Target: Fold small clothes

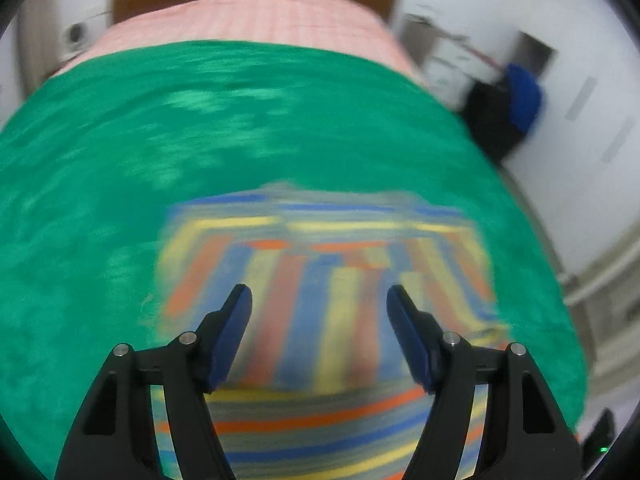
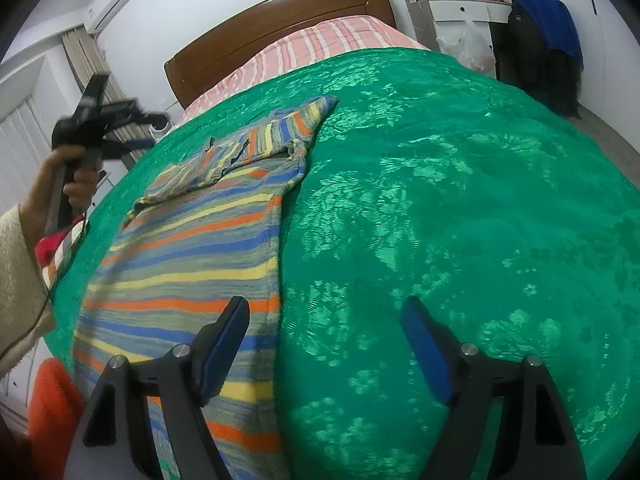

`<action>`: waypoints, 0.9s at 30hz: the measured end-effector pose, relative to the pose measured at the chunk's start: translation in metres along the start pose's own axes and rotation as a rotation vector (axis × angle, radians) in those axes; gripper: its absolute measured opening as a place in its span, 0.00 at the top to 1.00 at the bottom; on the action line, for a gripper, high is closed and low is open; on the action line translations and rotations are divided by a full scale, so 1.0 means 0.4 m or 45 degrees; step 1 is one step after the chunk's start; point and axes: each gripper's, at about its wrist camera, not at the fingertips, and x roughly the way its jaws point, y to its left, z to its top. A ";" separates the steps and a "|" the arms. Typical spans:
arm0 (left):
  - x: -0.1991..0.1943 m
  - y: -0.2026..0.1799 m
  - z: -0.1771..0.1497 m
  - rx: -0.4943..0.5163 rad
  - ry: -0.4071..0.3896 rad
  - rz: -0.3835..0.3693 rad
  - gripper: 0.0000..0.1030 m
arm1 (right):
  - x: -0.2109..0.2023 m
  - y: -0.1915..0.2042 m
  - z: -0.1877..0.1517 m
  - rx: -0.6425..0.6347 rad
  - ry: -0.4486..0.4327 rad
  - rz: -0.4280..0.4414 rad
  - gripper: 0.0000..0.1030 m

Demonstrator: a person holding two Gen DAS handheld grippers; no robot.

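Note:
A striped garment (image 2: 192, 248) in blue, yellow, orange and grey lies flat on the green bedspread (image 2: 440, 200), with its sleeves folded across the upper part. In the blurred left wrist view the garment (image 1: 320, 280) lies under my left gripper (image 1: 319, 294), which is open and empty above it. My right gripper (image 2: 326, 306) is open and empty over the garment's near right edge. The left gripper (image 2: 92, 124) also shows in the right wrist view, held up in a hand off the bed's left side.
A wooden headboard (image 2: 280, 16) and pink striped sheet (image 2: 320, 40) lie at the far end. A chair with dark and blue clothes (image 2: 544, 40) stands at the far right by a white cabinet (image 2: 460, 12). Red and orange cloth (image 2: 52, 400) lies at the bed's left side.

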 end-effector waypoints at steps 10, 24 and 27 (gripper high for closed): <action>0.140 0.223 -0.062 -0.224 0.235 -0.101 0.81 | 0.025 0.031 0.004 -0.051 0.006 -0.067 0.24; 0.077 0.262 -0.025 -0.245 0.075 0.077 0.41 | 0.034 0.034 0.000 -0.083 0.011 -0.071 0.21; 0.101 0.263 0.030 -0.272 0.070 0.036 0.42 | 0.033 0.033 0.001 -0.079 0.012 -0.068 0.21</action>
